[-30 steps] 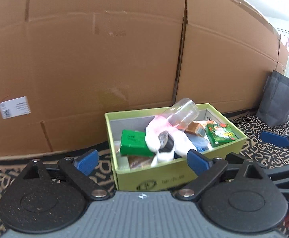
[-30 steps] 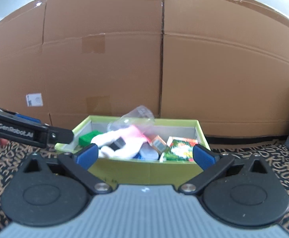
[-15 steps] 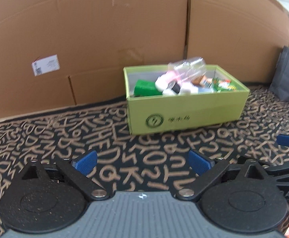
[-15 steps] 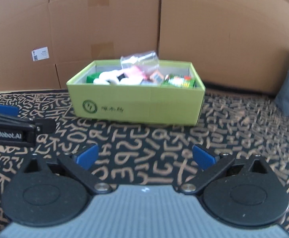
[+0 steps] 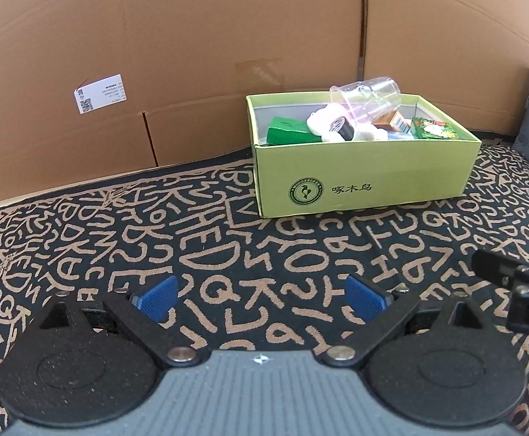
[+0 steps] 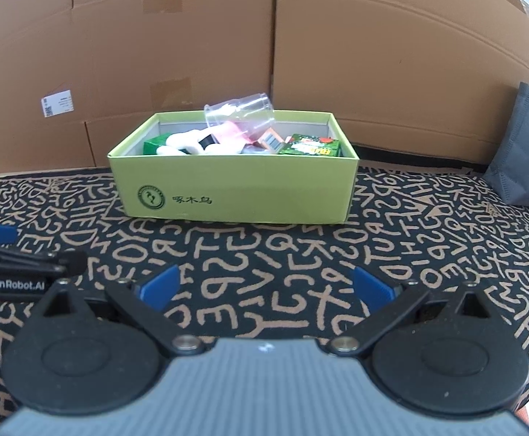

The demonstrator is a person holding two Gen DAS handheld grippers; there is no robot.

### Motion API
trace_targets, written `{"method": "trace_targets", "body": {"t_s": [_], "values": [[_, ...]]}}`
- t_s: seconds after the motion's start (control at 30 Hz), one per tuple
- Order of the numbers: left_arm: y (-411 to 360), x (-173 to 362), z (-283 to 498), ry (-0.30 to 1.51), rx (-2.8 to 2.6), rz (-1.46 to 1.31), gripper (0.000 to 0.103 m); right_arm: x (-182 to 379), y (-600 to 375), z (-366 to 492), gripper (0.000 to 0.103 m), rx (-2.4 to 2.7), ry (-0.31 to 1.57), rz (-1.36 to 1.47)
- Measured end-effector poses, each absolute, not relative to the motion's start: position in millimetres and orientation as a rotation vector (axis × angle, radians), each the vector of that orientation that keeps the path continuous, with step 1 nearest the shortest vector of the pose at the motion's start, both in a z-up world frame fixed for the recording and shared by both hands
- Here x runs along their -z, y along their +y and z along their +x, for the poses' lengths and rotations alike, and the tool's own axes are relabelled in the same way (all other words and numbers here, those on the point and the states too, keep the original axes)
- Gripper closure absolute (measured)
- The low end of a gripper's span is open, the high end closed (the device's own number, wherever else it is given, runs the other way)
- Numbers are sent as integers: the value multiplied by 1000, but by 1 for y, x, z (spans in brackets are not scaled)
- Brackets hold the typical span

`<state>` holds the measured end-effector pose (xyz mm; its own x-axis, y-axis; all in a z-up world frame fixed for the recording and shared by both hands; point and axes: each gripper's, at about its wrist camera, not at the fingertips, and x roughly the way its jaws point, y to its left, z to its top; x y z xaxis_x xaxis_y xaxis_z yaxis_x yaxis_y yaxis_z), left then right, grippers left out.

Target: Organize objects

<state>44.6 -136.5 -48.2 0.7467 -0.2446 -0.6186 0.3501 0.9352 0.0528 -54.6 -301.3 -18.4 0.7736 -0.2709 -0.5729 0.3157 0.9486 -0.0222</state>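
Green box (image 5: 366,185): on patterned rug (image 5: 228,254), full, clear cup (image 5: 368,99) tilted on top.
Left gripper (image 5: 260,296): empty, jaws spread; box ahead-right.
Right gripper (image 6: 266,289): empty, jaws spread; box straight ahead, long side facing.

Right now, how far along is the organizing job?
Looks done: the clear cup, green packet and other items sit in the green box, with none visible on the patterned cloth. In hand: nothing; left gripper and right gripper are open and empty. Nothing visibly remains.

Grey bag (image 6: 526,160) cut off by edge; box (image 6: 235,189) bottom contents hidden.
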Motion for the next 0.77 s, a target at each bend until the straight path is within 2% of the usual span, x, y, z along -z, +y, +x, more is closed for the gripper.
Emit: {"method": "trace_targets", "body": {"t_s": [0.77], "values": [[-134, 51, 44, 667, 341, 174, 2, 25, -304, -45, 0, 313, 631, 72]]}}
